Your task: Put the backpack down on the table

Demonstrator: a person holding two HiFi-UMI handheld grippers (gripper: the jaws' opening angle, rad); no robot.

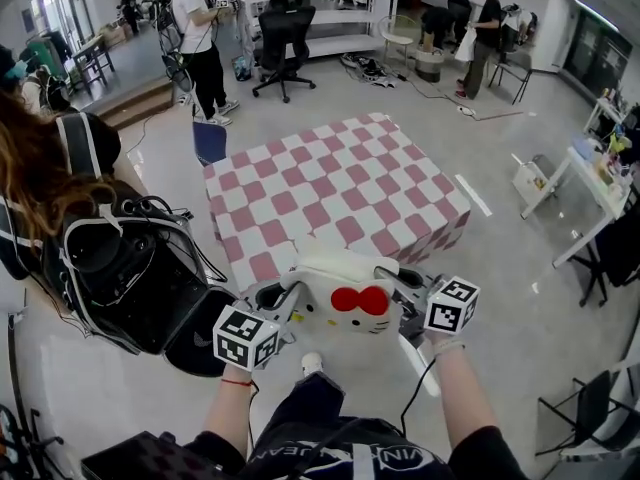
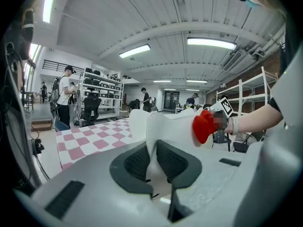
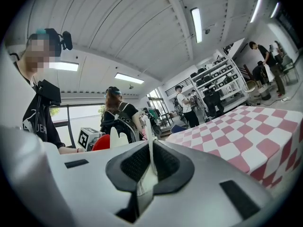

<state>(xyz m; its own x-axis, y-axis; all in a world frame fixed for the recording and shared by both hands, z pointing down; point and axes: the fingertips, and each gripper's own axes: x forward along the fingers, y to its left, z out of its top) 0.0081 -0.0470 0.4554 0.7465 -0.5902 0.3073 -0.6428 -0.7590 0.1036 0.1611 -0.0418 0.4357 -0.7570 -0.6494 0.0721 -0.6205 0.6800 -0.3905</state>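
Observation:
A white backpack (image 1: 340, 286) with a red bow (image 1: 359, 301) hangs in the air just in front of the near edge of the table (image 1: 300, 183), which wears a pink-and-white checked cloth. My left gripper (image 1: 283, 305) is shut on the bag's left side and my right gripper (image 1: 408, 306) on its right side. In the left gripper view the jaws (image 2: 152, 158) pinch white fabric of the backpack (image 2: 165, 126), with the bow (image 2: 203, 125) beyond. In the right gripper view the jaws (image 3: 151, 162) clamp a thin white edge of the bag, and the table (image 3: 246, 131) lies to the right.
A person with a black backpack rig (image 1: 120, 268) stands close on my left. Beyond the table are a black office chair (image 1: 285, 38), shelves and several people. A white desk (image 1: 585, 203) stands at the right, with grey floor around the table.

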